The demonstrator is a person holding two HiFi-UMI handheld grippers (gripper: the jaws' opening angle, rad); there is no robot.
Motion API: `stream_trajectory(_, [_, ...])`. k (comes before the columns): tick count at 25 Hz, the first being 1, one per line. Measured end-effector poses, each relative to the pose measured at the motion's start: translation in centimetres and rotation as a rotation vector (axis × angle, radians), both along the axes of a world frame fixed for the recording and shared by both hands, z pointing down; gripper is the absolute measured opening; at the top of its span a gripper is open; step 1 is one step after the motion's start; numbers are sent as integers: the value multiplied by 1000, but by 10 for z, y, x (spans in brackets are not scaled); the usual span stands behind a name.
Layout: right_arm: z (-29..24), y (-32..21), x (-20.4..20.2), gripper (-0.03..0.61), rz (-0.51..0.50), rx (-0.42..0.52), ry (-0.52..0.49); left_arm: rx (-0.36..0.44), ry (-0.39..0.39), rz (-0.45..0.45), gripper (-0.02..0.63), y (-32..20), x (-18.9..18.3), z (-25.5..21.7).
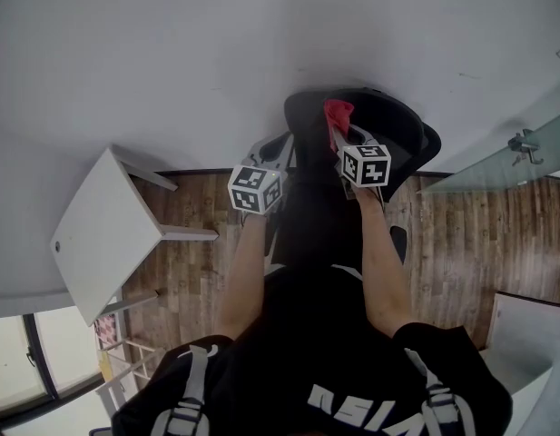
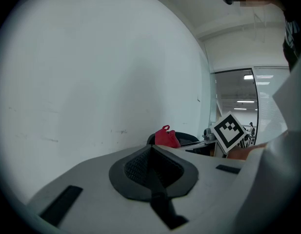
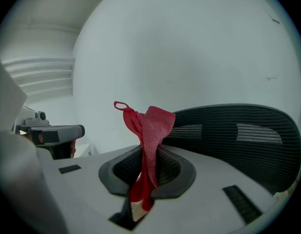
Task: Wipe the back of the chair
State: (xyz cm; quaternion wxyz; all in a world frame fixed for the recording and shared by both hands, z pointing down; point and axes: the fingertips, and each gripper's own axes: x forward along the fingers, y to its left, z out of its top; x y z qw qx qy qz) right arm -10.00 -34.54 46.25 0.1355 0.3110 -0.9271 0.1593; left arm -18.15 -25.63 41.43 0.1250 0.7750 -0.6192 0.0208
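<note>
A black mesh chair back (image 1: 388, 130) stands against the white wall; in the right gripper view the chair back (image 3: 238, 140) fills the right side. My right gripper (image 3: 146, 172) is shut on a red cloth (image 3: 149, 130), which sticks up from the jaws beside the chair's top edge. The red cloth (image 1: 338, 113) also shows in the head view over the chair, and the red cloth (image 2: 166, 137) appears far off in the left gripper view. My left gripper (image 2: 152, 172) is shut with nothing in it, held left of the chair at about the same height as the right gripper (image 1: 338, 136).
A white table (image 1: 103, 234) stands to the left on the wood floor. A glass door with a metal handle (image 1: 525, 143) is at the right. The white wall (image 1: 216, 62) is right behind the chair.
</note>
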Motion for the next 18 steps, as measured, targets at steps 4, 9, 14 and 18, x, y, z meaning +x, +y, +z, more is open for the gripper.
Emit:
stream_trajectory(4, [5,-9,-6,64,23,-18,22,-7,-6,10,25,-7,-2,-1])
stream_trajectory(9, [9,-20,-14,64,51,-15,42,-12,-18,18,25,-12,-4,-2])
stream_trajectory(14, [13,-29,-11,64,90,-33,31,-14,-29,15,25,-13,-10,-2])
stream_trajectory(18, [16,-34,-5,66,115,-40,37,-12,-23,13,25,-14,-12,-3])
